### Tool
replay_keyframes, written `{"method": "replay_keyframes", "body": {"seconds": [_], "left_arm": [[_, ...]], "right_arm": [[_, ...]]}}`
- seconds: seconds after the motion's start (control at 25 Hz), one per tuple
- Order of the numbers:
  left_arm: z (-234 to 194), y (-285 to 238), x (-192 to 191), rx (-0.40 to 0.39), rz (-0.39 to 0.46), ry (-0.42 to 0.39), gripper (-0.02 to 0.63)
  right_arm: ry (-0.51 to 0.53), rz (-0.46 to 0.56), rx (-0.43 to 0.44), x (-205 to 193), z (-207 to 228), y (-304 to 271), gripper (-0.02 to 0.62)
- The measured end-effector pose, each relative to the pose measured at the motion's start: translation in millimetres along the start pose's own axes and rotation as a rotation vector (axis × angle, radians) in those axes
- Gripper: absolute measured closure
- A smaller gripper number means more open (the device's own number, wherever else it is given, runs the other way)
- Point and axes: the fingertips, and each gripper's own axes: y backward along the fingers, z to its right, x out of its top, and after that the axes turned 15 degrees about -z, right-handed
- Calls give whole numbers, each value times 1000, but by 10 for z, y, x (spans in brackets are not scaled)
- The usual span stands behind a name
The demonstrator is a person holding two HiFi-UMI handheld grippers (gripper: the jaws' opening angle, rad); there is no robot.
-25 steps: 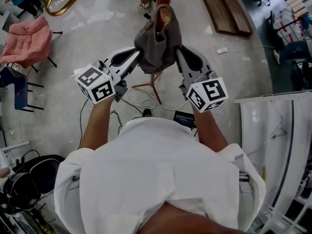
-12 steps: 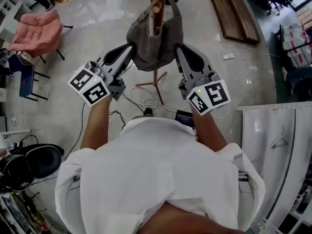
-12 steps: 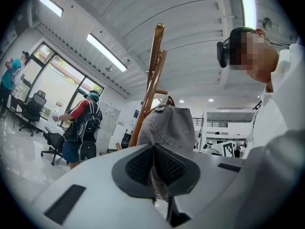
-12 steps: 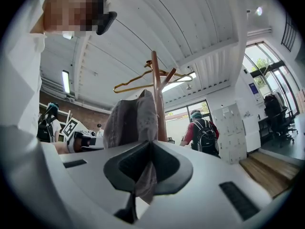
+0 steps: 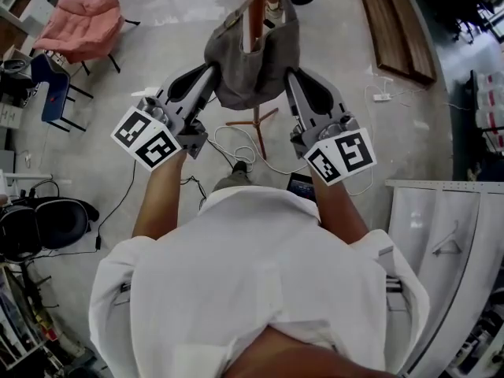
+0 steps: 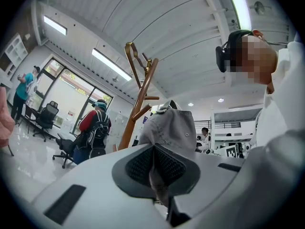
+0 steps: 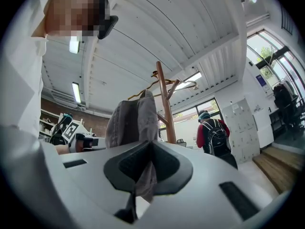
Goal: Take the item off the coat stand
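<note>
A grey cloth bag (image 5: 250, 61) hangs by its loop handle on the wooden coat stand (image 5: 253, 6), right in front of me. My left gripper (image 5: 214, 73) is shut on the bag's left side and my right gripper (image 5: 290, 77) is shut on its right side. In the left gripper view grey fabric (image 6: 157, 185) is pinched between the pads, with the bag (image 6: 169, 128) and the stand (image 6: 138, 99) beyond. In the right gripper view fabric (image 7: 145, 175) is likewise clamped, the bag (image 7: 131, 123) rising beside the stand's post (image 7: 166, 109).
The stand's tripod feet (image 5: 252, 124) rest on the grey floor among white cables (image 5: 236, 152). A pink chair (image 5: 79, 26) and a blue chair (image 5: 51, 97) stand at the left, wooden boards (image 5: 394, 22) at the right. A person with a backpack (image 6: 93, 132) stands beyond the stand.
Both grippers have closed on the bag's sides. The bag has been lifted a little up the stand, and my head view has shifted, so the floor objects slid right and down.
</note>
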Motion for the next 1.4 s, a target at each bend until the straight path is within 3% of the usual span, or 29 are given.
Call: {"method": "replay_keyframes", "body": {"seconds": [0.24, 0.52, 0.96, 1.4], "left_arm": [[328, 31, -386, 56, 3, 31, 586], [640, 1, -1084, 101, -82, 116, 588], [682, 223, -2065, 53, -151, 187, 586], [865, 1094, -2667, 21, -176, 213, 586]], "right_arm": [[-13, -36, 61, -305, -23, 356, 563], [-60, -148, 130, -950, -49, 759, 563], [-105, -288, 52, -1941, -405, 993, 566], [-112, -371, -10, -2401, -1390, 1264, 567]]}}
